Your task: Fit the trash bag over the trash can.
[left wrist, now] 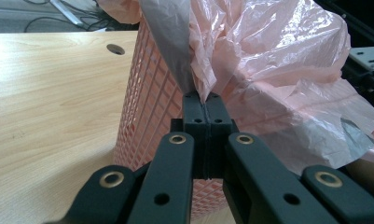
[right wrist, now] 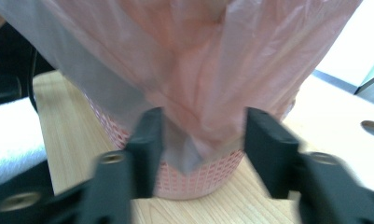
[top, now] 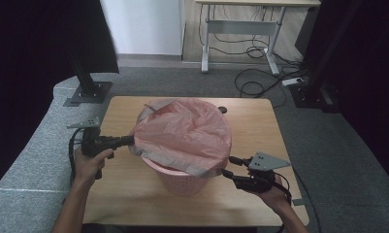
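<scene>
A pink lattice basket [top: 182, 180] stands in the middle of the wooden table [top: 260, 126]. A pink plastic bag [top: 182, 131] with a grey band along its edge is draped loosely over the basket's mouth. My left gripper [top: 130, 141] is at the bag's left edge. In the left gripper view it [left wrist: 202, 100] is shut on the bag [left wrist: 268, 56] where the grey band meets the pink film, beside the basket wall [left wrist: 147, 107]. My right gripper [top: 229, 166] is open at the bag's front right edge. In the right gripper view a hanging fold of the bag [right wrist: 194, 70] lies between its [right wrist: 203, 140] jaws, above the basket [right wrist: 198, 179].
A cable hole [top: 222, 109] sits in the table behind the basket. Bare tabletop lies left, right and in front of the basket. On the grey floor beyond are a black stand base [top: 88, 93], loose cables [top: 260, 80] and a desk frame [top: 240, 29].
</scene>
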`<action>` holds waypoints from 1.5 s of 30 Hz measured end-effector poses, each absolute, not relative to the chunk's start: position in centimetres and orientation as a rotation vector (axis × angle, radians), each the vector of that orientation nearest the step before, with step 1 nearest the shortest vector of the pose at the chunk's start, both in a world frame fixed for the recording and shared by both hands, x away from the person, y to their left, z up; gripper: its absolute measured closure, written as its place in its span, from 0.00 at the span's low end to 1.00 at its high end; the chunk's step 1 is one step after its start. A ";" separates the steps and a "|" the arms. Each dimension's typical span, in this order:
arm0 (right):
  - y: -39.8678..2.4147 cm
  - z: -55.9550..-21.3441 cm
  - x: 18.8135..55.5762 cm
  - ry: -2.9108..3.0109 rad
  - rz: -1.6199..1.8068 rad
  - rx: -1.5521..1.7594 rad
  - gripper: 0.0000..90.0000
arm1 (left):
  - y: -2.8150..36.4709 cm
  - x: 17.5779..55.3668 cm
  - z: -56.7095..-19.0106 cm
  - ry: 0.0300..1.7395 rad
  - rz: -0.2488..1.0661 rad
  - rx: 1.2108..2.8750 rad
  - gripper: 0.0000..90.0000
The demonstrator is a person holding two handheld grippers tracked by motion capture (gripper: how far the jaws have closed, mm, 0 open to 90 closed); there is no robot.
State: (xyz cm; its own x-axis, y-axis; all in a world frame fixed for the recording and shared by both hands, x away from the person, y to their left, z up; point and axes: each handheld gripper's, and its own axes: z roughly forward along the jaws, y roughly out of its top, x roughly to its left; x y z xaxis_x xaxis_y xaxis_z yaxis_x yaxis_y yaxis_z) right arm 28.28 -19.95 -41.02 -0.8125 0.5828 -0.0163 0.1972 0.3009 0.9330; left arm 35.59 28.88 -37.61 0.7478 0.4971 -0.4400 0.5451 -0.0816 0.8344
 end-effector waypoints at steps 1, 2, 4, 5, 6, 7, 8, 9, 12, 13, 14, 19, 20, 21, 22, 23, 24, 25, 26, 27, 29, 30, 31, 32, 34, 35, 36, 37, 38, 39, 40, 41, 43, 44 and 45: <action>-20.0 -40.9 27.9 2.222 1.528 0.694 0.43 | 28.9 35.5 -37.6 0.828 -0.049 1.720 1.00; -20.0 -40.8 27.7 2.235 1.538 0.684 0.41 | 28.8 35.4 -37.6 0.825 -0.048 1.724 1.00; -19.5 -40.7 27.1 2.249 1.552 0.667 0.33 | 28.8 35.2 -37.5 0.822 -0.040 1.729 0.99; -19.0 -40.7 26.9 2.250 1.556 0.664 0.28 | 28.8 35.1 -37.5 0.821 -0.037 1.730 0.99; -18.7 -40.7 26.8 2.244 1.551 0.665 0.24 | 28.7 34.9 -37.5 0.820 -0.034 1.733 0.99; -18.1 -40.8 26.7 2.235 1.553 0.670 0.21 | 28.8 34.8 -37.5 0.819 -0.032 1.733 0.99; -17.8 -40.8 26.7 2.232 1.557 0.678 0.19 | 28.8 34.7 -37.5 0.819 -0.034 1.733 0.99; -17.2 -40.8 26.7 2.211 1.554 0.687 0.18 | 28.8 34.7 -37.5 0.818 -0.035 1.732 0.99; -16.2 -40.9 26.5 2.170 1.515 0.687 0.30 | 28.8 34.6 -37.6 0.816 -0.039 1.730 0.99; -16.0 -40.9 26.4 2.148 1.510 0.682 0.40 | 28.8 34.6 -37.6 0.814 -0.040 1.731 0.99; -16.0 -40.9 26.2 2.138 1.515 0.660 0.52 | 28.9 34.6 -37.6 0.813 -0.041 1.732 0.99; -16.8 -40.6 25.6 2.098 1.549 0.607 0.92 | 29.1 34.5 -37.7 0.802 -0.056 1.728 0.99; -16.8 -40.6 25.6 2.098 1.549 0.607 0.92 | 29.1 34.5 -37.7 0.802 -0.056 1.728 0.99; -16.8 -40.7 25.2 2.146 1.553 0.512 0.93 | 29.2 34.4 -37.8 0.804 -0.061 1.724 0.99; -16.8 -40.8 25.1 2.164 1.551 0.494 0.94 | 29.3 34.3 -37.9 0.802 -0.073 1.717 0.99; -16.7 -41.0 25.2 2.218 1.562 0.455 0.95 | 29.3 34.3 -38.0 0.795 -0.088 1.708 0.99; -16.6 -41.2 25.2 2.241 1.555 0.437 0.96 | 29.4 34.3 -38.2 0.785 -0.111 1.695 0.99; -16.6 -41.2 25.2 2.241 1.555 0.437 0.96 | 29.4 34.3 -38.2 0.785 -0.111 1.695 0.99; -16.1 -41.8 25.3 2.287 1.556 0.404 0.97 | 29.5 34.1 -38.3 0.773 -0.128 1.691 0.99; -15.9 -41.8 25.4 2.296 1.556 0.396 0.97 | 29.5 34.1 -38.4 0.771 -0.129 1.691 0.99; -15.3 -41.9 25.6 2.328 1.537 0.381 0.97 | 29.5 34.1 -38.6 0.766 -0.136 1.692 0.99; -15.0 -42.0 25.7 2.339 1.526 0.375 0.97 | 29.4 34.1 -38.8 0.771 -0.140 1.688 0.99; -14.8 -42.0 25.9 2.349 1.514 0.376 0.97 | 29.2 34.2 -39.0 0.774 -0.142 1.689 1.00; -14.5 -42.1 26.2 2.355 1.489 0.376 0.97 | 29.1 34.3 -39.0 0.774 -0.142 1.692 1.00; -14.4 -42.3 26.6 2.359 1.466 0.392 0.97 | 28.8 34.4 -39.2 0.770 -0.152 1.702 1.00; -14.4 -42.3 26.6 2.359 1.466 0.392 0.97 | 28.8 34.4 -39.2 0.770 -0.152 1.702 1.00; -14.8 -42.8 27.3 2.368 1.437 0.426 0.97 | 28.5 34.3 -39.3 0.761 -0.158 1.712 1.00; -15.0 -43.0 27.5 2.379 1.454 0.437 0.97 | 28.4 34.3 -39.4 0.757 -0.159 1.718 1.00; -15.2 -43.1 27.6 2.387 1.466 0.445 0.97 | 28.2 34.3 -39.4 0.756 -0.160 1.723 1.00; -15.3 -43.2 27.7 2.390 1.470 0.450 0.97 | 28.2 34.2 -39.5 0.758 -0.158 1.727 1.00; -15.3 -43.3 27.7 2.392 1.469 0.449 0.97 | 28.2 34.2 -39.5 0.758 -0.155 1.730 1.00; -15.3 -43.4 27.8 2.394 1.465 0.448 0.97 | 28.2 34.1 -39.5 0.754 -0.153 1.738 1.00; -15.4 -43.5 27.9 2.402 1.457 0.451 0.97 | 28.2 34.0 -39.6 0.757 -0.156 1.742 1.00; -15.5 -43.6 27.9 2.406 1.449 0.457 0.97 | 28.3 33.8 -39.8 0.762 -0.142 1.768 1.00; -15.6 -43.8 28.0 2.418 1.443 0.460 0.97 | 28.3 33.7 -39.8 0.767 -0.130 1.784 1.00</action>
State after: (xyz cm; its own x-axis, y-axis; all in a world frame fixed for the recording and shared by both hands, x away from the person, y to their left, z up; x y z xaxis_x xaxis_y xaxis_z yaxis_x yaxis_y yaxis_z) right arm 27.99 -15.56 -43.77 -0.9078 0.4114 -0.0814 0.1237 0.4482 0.8853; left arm 33.69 28.29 -39.85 0.7816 0.4319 -0.4500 0.5557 -0.1547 0.8168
